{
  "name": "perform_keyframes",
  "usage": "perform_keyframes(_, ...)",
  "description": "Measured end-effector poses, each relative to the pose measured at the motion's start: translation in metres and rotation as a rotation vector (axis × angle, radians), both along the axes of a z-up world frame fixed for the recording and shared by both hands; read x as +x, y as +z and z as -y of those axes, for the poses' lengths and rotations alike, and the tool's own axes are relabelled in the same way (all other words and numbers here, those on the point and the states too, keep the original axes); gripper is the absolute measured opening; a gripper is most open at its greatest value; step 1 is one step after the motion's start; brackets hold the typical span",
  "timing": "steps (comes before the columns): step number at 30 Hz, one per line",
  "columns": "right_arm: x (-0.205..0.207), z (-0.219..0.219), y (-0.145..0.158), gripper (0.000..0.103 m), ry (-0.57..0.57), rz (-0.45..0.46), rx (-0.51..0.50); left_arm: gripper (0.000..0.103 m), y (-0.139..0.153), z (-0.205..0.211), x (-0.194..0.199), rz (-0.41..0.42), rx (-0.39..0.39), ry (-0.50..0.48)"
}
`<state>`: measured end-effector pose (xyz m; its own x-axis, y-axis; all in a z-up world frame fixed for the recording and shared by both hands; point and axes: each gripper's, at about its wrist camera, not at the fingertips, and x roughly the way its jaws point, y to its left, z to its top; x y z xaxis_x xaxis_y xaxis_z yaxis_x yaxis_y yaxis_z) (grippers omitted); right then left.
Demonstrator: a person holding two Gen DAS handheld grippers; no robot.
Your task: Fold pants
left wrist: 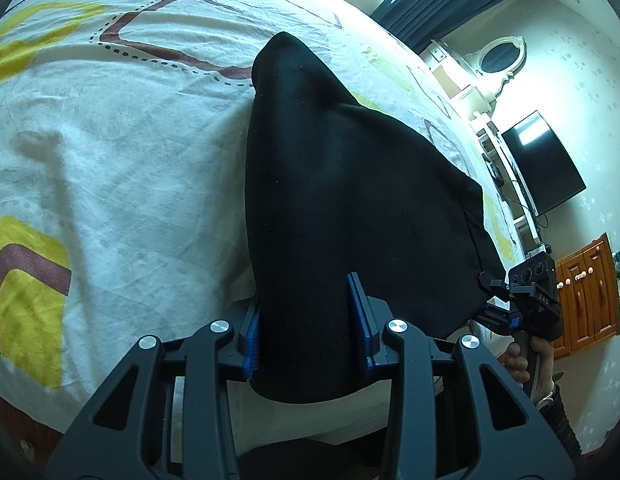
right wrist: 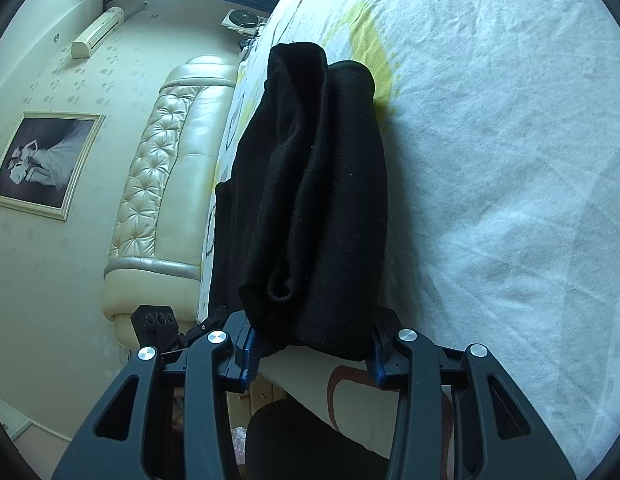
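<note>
Both hand-held grippers were clamped on the black pants (left wrist: 341, 200): the left gripper (left wrist: 310, 328) had its blue pads pressed on one end of the cloth, with the jaws only partly closed because the bundle was thick, and the right gripper (right wrist: 313, 344) squeezed a bunched, folded end in the same way. In the left wrist view the right gripper (left wrist: 525, 292) appeared at about 4 o'clock, with a hand (left wrist: 525, 360) on its handle.

The pants lay on a bed sheet (left wrist: 110, 140), white with yellow and brown shapes, which covered a bed. Around it stood a cream tufted headboard (right wrist: 166, 168), a framed photograph (right wrist: 46, 164) on the wall at 9 o'clock, a dark television (left wrist: 545, 164) and a wooden cabinet (left wrist: 589, 296).

The near ends of the pants were hidden between the jaws, and the folds in the black cloth were hard to make out. Its long axis ran from the pads at 6 o'clock away toward 12 o'clock, narrowing at the far end.
</note>
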<state>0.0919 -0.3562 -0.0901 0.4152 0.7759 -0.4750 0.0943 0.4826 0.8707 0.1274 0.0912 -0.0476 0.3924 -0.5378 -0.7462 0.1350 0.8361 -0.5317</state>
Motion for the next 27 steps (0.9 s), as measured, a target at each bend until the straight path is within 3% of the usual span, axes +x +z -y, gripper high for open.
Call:
perform_keyframes(3, 0.002, 0.002, -0.002, 0.042, -0.001, -0.003, 0.0, 0.037, -0.001, -0.002, 0.001, 0.003, 0.003, 0.0)
perform_keyframes(5, 0.004, 0.002, -0.003, 0.042, 0.002, -0.003, -0.002, 0.045, 0.0, 0.0, 0.004, 0.009, 0.024, 0.0)
perform_keyframes(9, 0.005, 0.003, -0.004, 0.049, -0.001, -0.008, 0.013, 0.08, -0.002, 0.001, 0.007, 0.025, 0.091, 0.016)
perform_keyframes(10, 0.005, 0.004, -0.005, 0.05, 0.0, -0.006, 0.019, 0.085, -0.003, -0.001, 0.007, 0.025, 0.09, 0.023)
perform_keyframes(14, 0.003, 0.007, -0.007, 0.052, -0.004, -0.003, 0.043, 0.091, -0.008, -0.004, 0.007, 0.021, 0.049, 0.031)
perform_keyframes(20, 0.0, 0.009, -0.006, 0.053, -0.008, 0.008, 0.048, 0.099, -0.007, 0.006, 0.006, 0.043, 0.098, 0.016)
perform_keyframes(27, -0.015, 0.008, 0.007, 0.068, -0.024, 0.028, -0.025, 0.1, -0.006, 0.011, 0.003, 0.029, 0.124, 0.041)
